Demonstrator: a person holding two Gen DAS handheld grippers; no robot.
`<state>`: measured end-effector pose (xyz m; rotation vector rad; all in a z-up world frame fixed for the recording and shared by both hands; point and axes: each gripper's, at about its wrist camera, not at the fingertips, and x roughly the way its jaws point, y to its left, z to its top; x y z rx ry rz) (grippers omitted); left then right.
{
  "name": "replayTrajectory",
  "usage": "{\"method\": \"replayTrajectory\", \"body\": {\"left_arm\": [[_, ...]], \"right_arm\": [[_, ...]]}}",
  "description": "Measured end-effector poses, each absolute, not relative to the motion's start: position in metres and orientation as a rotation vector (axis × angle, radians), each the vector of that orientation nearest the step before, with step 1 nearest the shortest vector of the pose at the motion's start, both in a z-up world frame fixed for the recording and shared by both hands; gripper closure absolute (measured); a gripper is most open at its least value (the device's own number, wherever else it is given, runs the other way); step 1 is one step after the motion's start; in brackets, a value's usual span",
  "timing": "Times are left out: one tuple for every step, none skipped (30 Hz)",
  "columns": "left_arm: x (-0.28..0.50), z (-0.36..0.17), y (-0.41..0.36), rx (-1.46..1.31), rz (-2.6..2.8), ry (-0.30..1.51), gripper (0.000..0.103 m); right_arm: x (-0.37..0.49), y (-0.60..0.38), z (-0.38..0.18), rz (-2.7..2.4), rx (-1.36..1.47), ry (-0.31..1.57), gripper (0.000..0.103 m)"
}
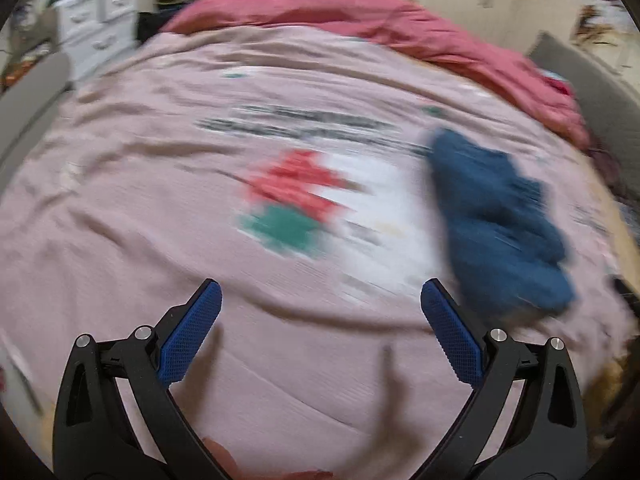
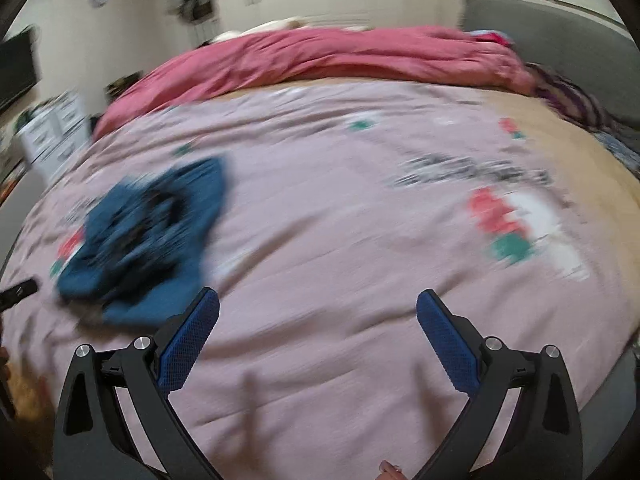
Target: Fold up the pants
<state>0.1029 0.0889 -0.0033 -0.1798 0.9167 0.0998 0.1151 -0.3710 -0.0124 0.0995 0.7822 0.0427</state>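
Blue ribbed pads line both tools: the left tool (image 1: 320, 300) and the right tool (image 2: 318, 308) each hang over the bed with fingers spread wide apart and nothing between them. Under them lies a pink blanket (image 1: 160, 208) with a blurred red, green and white print, wrinkled but bare close by. A little farther on, the pants (image 1: 496, 220) sit in a crumpled dark blue heap on that blanket, off to the right of the left tool and to the left of the right tool (image 2: 148, 240). They look soft and limp, probably light, so they will sag and bunch when lifted; a hem or the waistband would be the sensible place to pinch, though blur hides which edge is which. A small dark object (image 2: 18, 292) lies near the heap at the bed's edge. Beyond, a bunched red duvet (image 2: 320, 60) crosses the far side, with a grey headboard (image 2: 560, 36) and white drawers (image 1: 96, 24) behind.
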Motion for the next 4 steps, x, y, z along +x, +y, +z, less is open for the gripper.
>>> {"method": "replayTrajectory", "body": {"left_arm": [[0.115,-0.006,0.110,-0.174,0.158,0.924,0.009],[0.122,-0.007,0.122,-0.175,0.190,0.929,0.009],[0.133,-0.009,0.145,-0.188,0.242,0.927,0.009],[0.142,-0.012,0.162,-0.198,0.273,0.933,0.009]], "right_arm": [[0.124,-0.389,-0.012,-0.003,0.103,0.784,0.004],[0.138,-0.414,-0.012,-0.053,0.113,0.784,0.004],[0.148,-0.433,-0.014,-0.090,0.123,0.786,0.004],[0.161,-0.453,-0.017,-0.134,0.126,0.796,0.004]]}}
